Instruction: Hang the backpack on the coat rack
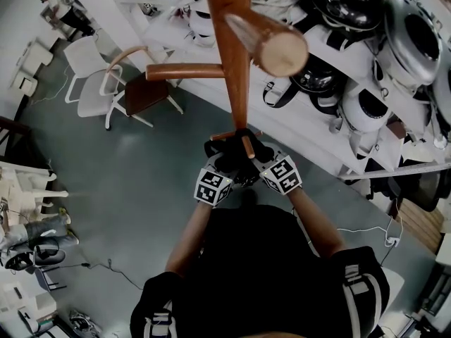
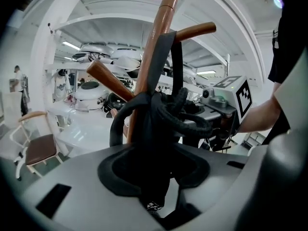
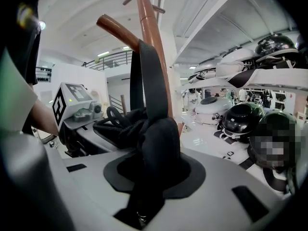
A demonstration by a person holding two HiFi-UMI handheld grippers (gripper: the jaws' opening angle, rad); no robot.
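Black backpack is bunched vs. the coat rack pole, near the person, w/ a strap running up the pole. Left gripper: jaws loose, strap btw them. Right gripper, just right of it, clamps the other strap.

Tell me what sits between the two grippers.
Backpack straps, bunched and black, fill the stretch between the left gripper and the right gripper, with the coat rack pole just beyond them; the head view shows it best.
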